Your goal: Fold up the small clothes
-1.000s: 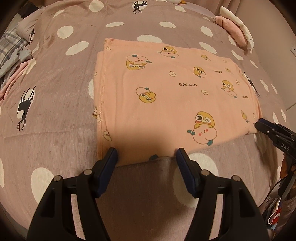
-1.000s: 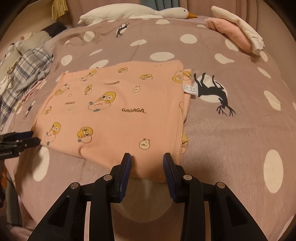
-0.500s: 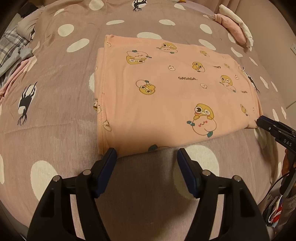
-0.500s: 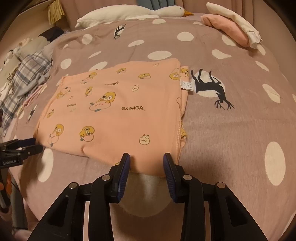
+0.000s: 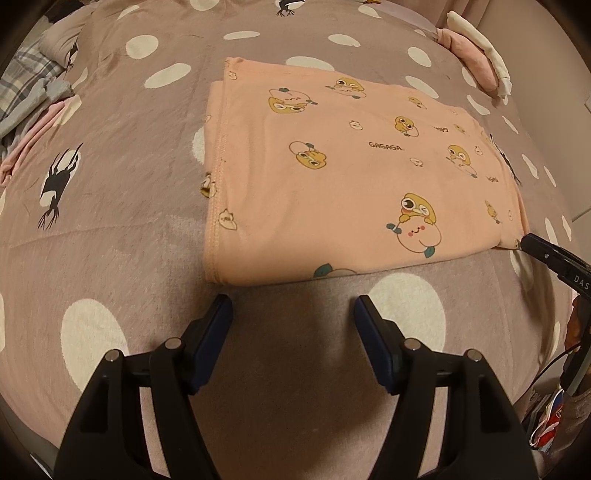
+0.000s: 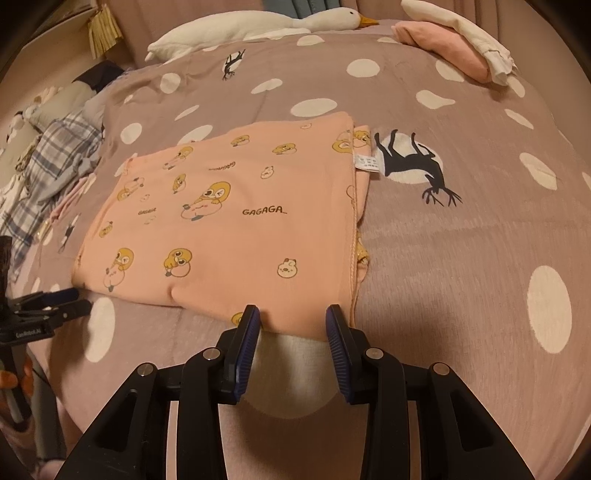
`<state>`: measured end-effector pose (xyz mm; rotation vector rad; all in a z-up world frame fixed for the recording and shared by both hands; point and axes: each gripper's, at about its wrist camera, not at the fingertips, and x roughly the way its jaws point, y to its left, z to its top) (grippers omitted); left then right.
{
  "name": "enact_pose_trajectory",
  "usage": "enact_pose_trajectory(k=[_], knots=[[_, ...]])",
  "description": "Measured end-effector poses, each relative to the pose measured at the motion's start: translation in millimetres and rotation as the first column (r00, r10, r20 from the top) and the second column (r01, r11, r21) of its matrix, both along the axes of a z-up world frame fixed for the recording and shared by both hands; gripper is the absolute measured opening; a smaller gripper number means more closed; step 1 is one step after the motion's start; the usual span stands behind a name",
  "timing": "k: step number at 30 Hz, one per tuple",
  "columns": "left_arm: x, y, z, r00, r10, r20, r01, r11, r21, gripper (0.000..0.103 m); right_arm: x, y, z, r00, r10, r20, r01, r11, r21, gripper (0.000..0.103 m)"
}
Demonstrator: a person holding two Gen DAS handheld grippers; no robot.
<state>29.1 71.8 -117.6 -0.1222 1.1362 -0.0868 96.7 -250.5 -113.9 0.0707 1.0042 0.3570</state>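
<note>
A peach garment (image 5: 351, 177) printed with cartoon figures lies folded flat on the mauve spotted bedspread (image 5: 110, 184). It also shows in the right wrist view (image 6: 236, 229). My left gripper (image 5: 293, 314) is open and empty, just short of the garment's near edge. My right gripper (image 6: 293, 321) is open with its fingertips at the garment's near right corner, the cloth edge lying between them. The right gripper's tip shows in the left wrist view (image 5: 546, 251) at the garment's right corner. The left gripper's tips show in the right wrist view (image 6: 62, 302).
A folded pink and white pile (image 6: 458, 51) lies at the far right of the bed. A white goose plush (image 6: 258, 26) lies at the back. Plaid and other loose clothes (image 6: 51, 155) are heaped at the left. A white label (image 6: 369, 164) sticks out of the garment's far right edge.
My left gripper has drawn back from the garment's near edge, which now lies free. My right gripper has stayed at the near right corner.
</note>
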Motion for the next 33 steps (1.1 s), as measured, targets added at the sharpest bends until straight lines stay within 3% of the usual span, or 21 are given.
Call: enact_pose_trajectory(k=[4,6,8,10,11,14,22,27,30,33], knots=[[-3,9,3,1.000,0.022,-0.011,-0.023,0.998,-0.064,0.068,-4,-5,4,1.000,-0.010,-0.001,0.010,1.000,0.028,0.039],[-4,21,4,0.999,0.046,-0.027,-0.050,0.986,-0.161,0.069,-8,-10,8,1.000,-0.021,0.012,0.020,0.999,0.047,0.048],[-4,32,4,0.997,0.062,-0.041,-0.071,0.958,-0.278,0.075,-12,-15,12,0.999,-0.037,0.025,0.035,0.996,0.078,0.052],[-3,48,1,0.994,0.088,-0.061,-0.106,0.905,-0.412,0.078,-12,-19,14,0.999,-0.047,0.026,0.043,0.992,0.118,0.052],[-2,59,-3,0.990,0.112,-0.082,-0.138,0.854,-0.502,0.078,-11,-20,15,0.998,-0.050,0.026,0.046,0.990,0.133,0.052],[-2,77,-11,0.982,0.152,-0.114,-0.189,0.754,-0.629,0.078,-11,-20,16,0.998,-0.053,0.027,0.048,0.985,0.165,0.052],[23,94,-15,0.973,0.199,-0.118,-0.224,0.679,-0.699,0.078,-10,-4,20,0.999,-0.014,0.039,0.007,0.985,0.174,0.052],[53,95,-16,0.975,0.195,-0.107,-0.211,0.663,-0.719,0.078,-7,5,19,0.999,0.008,0.037,-0.015,0.984,0.180,0.052],[70,96,-16,0.977,0.185,-0.103,-0.201,0.658,-0.726,0.083,-6,11,18,0.999,0.024,0.037,-0.030,0.984,0.174,0.052],[87,91,-13,0.981,0.171,-0.089,-0.182,0.669,-0.721,0.088,-3,18,17,0.999,0.040,0.036,-0.045,0.984,0.172,0.052]])
